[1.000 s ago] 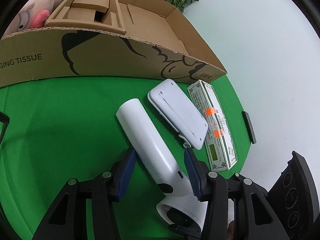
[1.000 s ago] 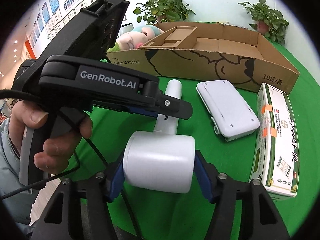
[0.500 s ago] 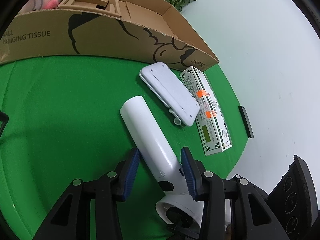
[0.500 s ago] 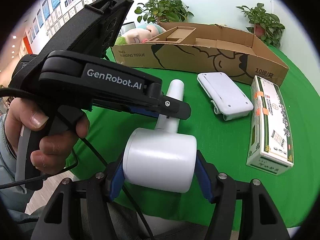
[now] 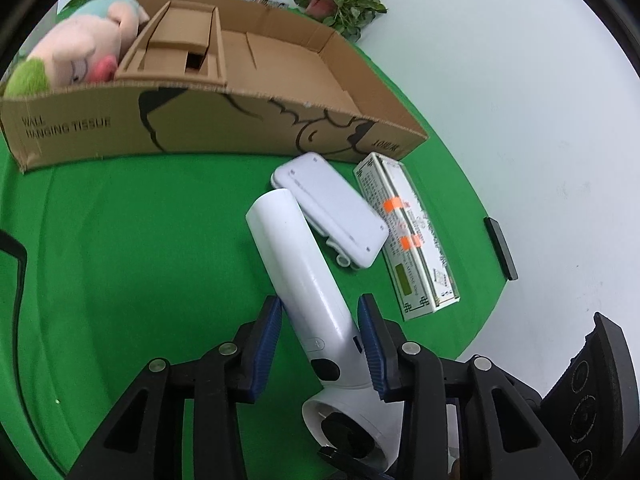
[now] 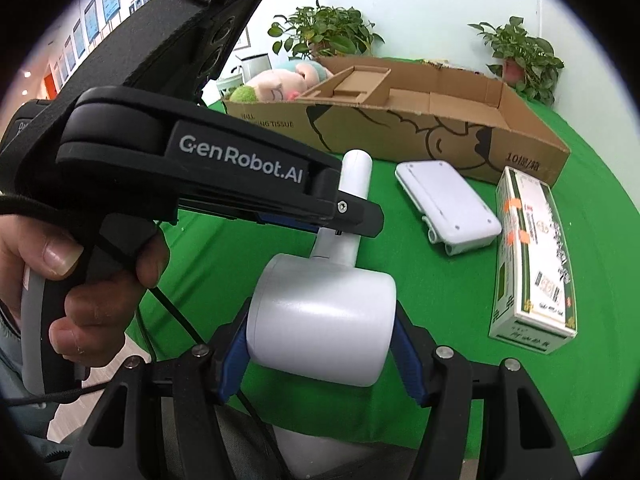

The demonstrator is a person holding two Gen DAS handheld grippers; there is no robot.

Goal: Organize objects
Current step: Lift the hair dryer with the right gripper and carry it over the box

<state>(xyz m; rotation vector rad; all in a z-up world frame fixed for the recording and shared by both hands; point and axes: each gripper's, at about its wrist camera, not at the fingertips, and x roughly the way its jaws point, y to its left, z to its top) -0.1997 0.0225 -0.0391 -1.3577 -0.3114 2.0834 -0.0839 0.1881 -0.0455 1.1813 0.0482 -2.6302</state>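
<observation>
A white hair dryer [image 5: 304, 264] hangs over the green table [image 5: 120, 240], its handle pointing toward the cardboard box [image 5: 200, 128]. My right gripper [image 6: 322, 344] is shut on the dryer's round barrel [image 6: 320, 320], with a blue pad pressed on each side. My left gripper [image 5: 320, 328] straddles the handle just above the buttons. Its jaws are closing with the handle between them, and a thin gap still shows at the pads. In the right wrist view the left gripper [image 6: 352, 220] crosses over the handle, held by a hand [image 6: 72, 280].
A flat white case [image 5: 336, 204] and a long medicine box [image 5: 408, 240] lie right of the dryer, in front of the box. A plush toy [image 5: 76, 52] sits at the box's left end. A small black bar [image 5: 500, 248] lies at the table's right edge. Potted plants [image 6: 324, 32] stand behind.
Both views have pulled up and back from the table, so the box and the other objects look smaller. The left jaws have narrowed around the dryer's handle. The right grip is unchanged.
</observation>
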